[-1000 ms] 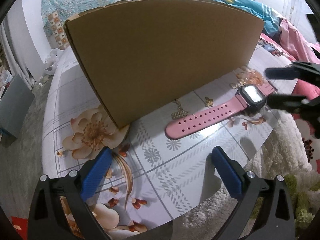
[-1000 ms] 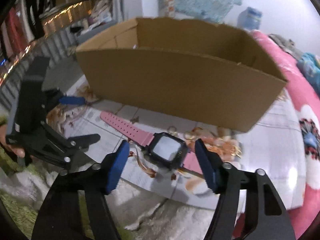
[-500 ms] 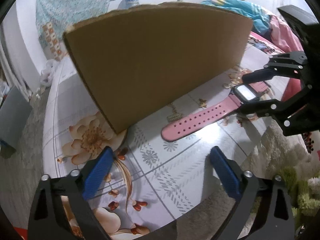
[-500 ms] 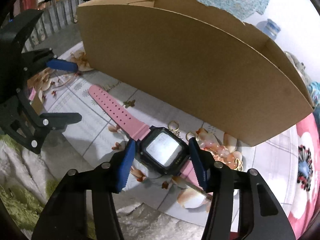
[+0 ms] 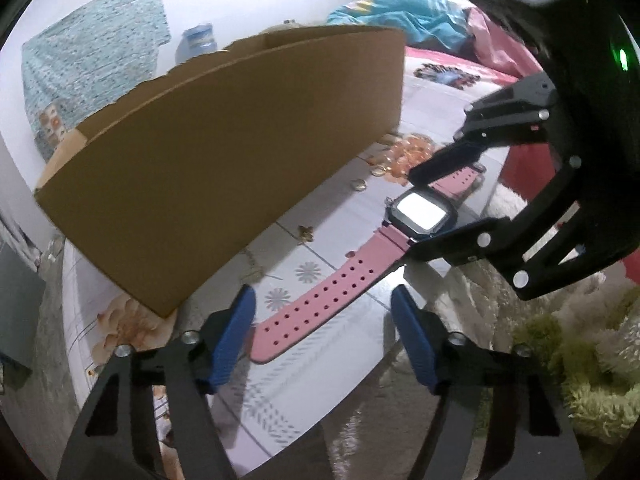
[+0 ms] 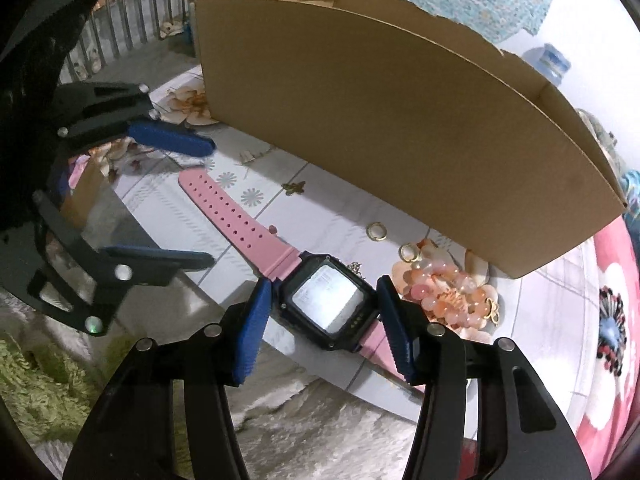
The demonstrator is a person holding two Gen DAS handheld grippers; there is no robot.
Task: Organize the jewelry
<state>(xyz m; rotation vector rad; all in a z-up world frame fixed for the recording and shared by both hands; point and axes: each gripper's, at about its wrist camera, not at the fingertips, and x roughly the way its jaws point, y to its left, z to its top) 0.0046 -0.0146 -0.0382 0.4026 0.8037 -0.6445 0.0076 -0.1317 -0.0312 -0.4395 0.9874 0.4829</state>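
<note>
The left gripper point(image 5: 320, 336) has slid over the strap tip of the pink watch point(image 5: 320, 300), its jaws closing but not yet touching. The right gripper point(image 6: 320, 322) has dropped onto the watch face and now clamps it, so a two-ended lift looks near. Behind stands the box point(image 6: 400, 120), its tall wall to clear; rings point(image 6: 376, 231) and beads point(image 6: 452, 292) lie rightward.
</note>
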